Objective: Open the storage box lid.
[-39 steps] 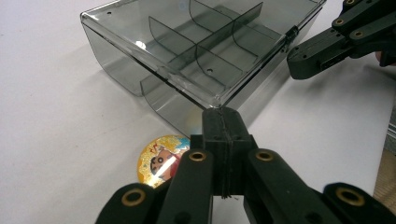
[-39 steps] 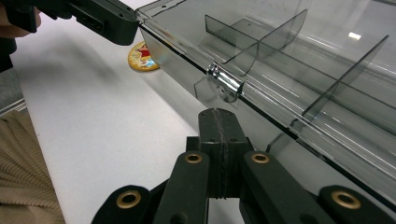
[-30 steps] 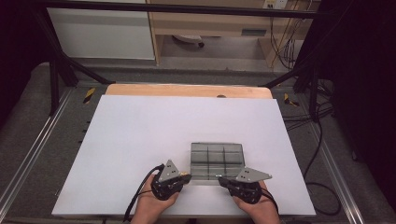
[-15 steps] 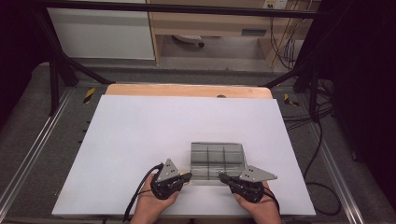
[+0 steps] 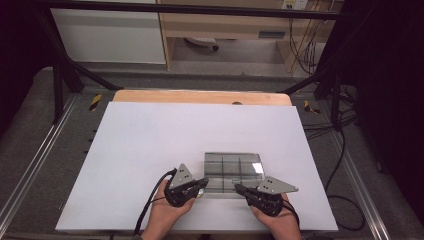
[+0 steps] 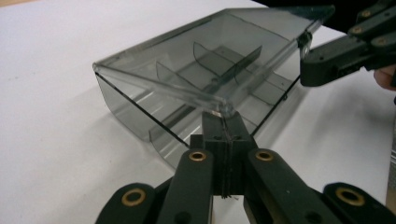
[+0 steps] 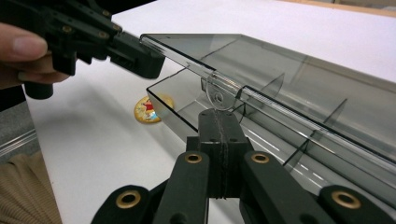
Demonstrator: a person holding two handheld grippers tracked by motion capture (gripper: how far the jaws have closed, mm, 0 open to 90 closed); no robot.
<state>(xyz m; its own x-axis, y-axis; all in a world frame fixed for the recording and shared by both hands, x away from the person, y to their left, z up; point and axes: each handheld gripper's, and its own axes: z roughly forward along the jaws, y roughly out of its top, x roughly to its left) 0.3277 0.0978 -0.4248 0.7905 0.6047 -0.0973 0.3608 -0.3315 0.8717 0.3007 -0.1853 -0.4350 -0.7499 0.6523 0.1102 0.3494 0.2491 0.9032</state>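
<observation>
A smoky see-through compartment box (image 5: 233, 167) lies on the white table near its front edge, with its hinged lid (image 6: 196, 60) lifted a little off the base. My left gripper (image 5: 204, 183) is shut on the lid's front left corner, as the left gripper view (image 6: 223, 117) shows up close. My right gripper (image 5: 239, 188) is shut on the small round tab (image 7: 217, 97) at the lid's front edge, with its tips (image 7: 218, 115) right under it. Dividers (image 7: 275, 86) show through the plastic. A hand holds each gripper.
A round gold disc (image 7: 152, 108) lies on the white tabletop (image 5: 150, 140) just beside the box's front left corner. A wooden strip (image 5: 200, 97) runs along the far edge. Metal rails and cables flank the table on the floor.
</observation>
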